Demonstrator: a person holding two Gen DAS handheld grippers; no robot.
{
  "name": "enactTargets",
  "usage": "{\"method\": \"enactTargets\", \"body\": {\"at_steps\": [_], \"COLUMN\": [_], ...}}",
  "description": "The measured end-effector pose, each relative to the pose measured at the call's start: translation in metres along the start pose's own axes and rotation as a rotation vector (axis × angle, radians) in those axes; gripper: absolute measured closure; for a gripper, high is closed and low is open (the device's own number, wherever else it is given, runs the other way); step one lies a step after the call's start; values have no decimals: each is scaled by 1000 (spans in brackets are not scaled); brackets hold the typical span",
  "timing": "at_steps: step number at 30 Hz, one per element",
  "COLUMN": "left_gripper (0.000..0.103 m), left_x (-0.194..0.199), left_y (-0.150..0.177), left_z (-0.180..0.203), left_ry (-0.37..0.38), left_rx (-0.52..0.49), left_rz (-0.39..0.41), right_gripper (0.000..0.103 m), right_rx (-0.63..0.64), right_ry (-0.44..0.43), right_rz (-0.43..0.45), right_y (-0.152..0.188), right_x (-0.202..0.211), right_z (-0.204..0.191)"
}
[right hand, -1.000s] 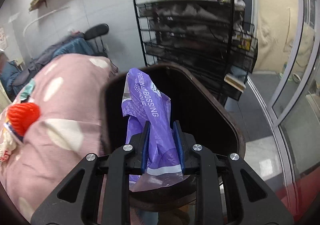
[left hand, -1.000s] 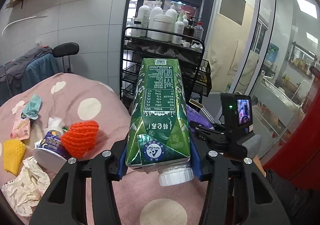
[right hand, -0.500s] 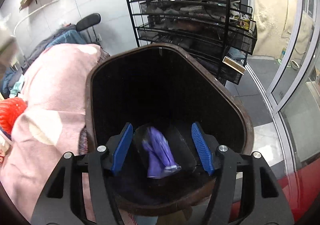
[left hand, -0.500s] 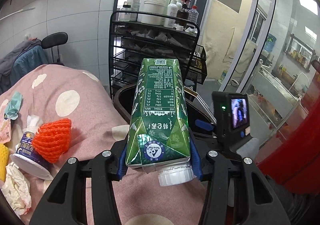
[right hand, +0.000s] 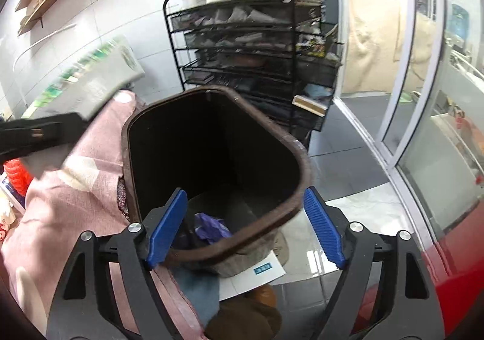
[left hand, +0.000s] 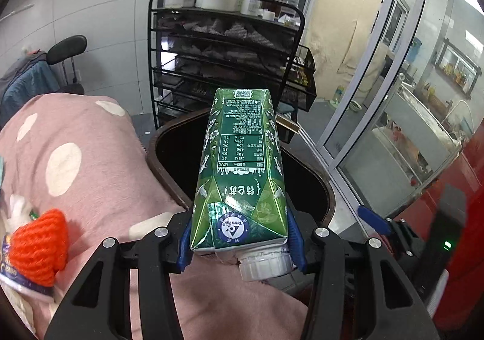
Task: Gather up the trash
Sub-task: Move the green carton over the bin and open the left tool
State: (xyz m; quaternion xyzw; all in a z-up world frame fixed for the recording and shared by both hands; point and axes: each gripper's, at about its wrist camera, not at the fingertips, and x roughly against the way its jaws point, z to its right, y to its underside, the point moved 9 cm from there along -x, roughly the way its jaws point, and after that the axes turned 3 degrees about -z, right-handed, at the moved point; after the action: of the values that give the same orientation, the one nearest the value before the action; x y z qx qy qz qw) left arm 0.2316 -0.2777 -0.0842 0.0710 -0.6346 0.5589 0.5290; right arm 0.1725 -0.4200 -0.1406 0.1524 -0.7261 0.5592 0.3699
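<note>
My left gripper (left hand: 240,244) is shut on a green milk carton (left hand: 240,176) with a white cap, held over the near rim of the brown trash bin (left hand: 163,140). In the right wrist view the carton (right hand: 90,80) shows blurred at upper left. My right gripper (right hand: 243,231) is open and empty above the bin (right hand: 298,158). A purple plastic bag (right hand: 211,226) lies at the bin's bottom. An orange foam net (left hand: 39,246) sits on a yogurt cup (left hand: 12,272) on the pink dotted tablecloth (left hand: 78,158).
A black wire rack (left hand: 224,46) with bottles on top stands behind the bin. Glass doors (left hand: 378,92) are at right. A white paper sheet (right hand: 260,273) lies on the floor by the bin. A chair with clothes (left hand: 27,80) is at far left.
My right gripper opened and the purple bag dropped into the bin; the gripper then pulled back. My left gripper moved right with the carton, from over the table to the bin.
</note>
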Motion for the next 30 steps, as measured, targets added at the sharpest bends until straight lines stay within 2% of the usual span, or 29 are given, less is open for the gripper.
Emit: {"method": "enactTargets", "body": {"at_steps": [9, 15, 17, 18, 19, 22, 26, 30], "left_gripper": [53, 53, 48, 36, 26, 15, 14, 10], "left_x": [-56, -74, -78, -79, -78, -70, -50, -6], "left_y": [-2, -1, -2, -3, -4, -6, -6, -5], "left_z": [14, 18, 19, 19, 19, 19, 14, -2], "left_ry": [13, 19, 20, 21, 23, 11, -18, -62], "left_rx": [-19, -23, -23, -22, -24, -44, -61, -53], "left_rz": [-187, -243, -248, -251, -247, -211, -156, -46], "right_gripper": [19, 19, 19, 18, 18, 18, 17, 17], "right_rx": [-21, -32, -35, -36, -36, -34, -31, -21], "right_ry": [30, 33, 35, 34, 33, 32, 19, -1], "right_rz": [12, -6, -4, -6, -7, -7, -2, 8], "right_y": [7, 12, 13, 13, 14, 14, 15, 13], "right_x": [21, 22, 24, 24, 24, 25, 27, 30], "right_z": [17, 23, 24, 24, 24, 22, 18, 9]}}
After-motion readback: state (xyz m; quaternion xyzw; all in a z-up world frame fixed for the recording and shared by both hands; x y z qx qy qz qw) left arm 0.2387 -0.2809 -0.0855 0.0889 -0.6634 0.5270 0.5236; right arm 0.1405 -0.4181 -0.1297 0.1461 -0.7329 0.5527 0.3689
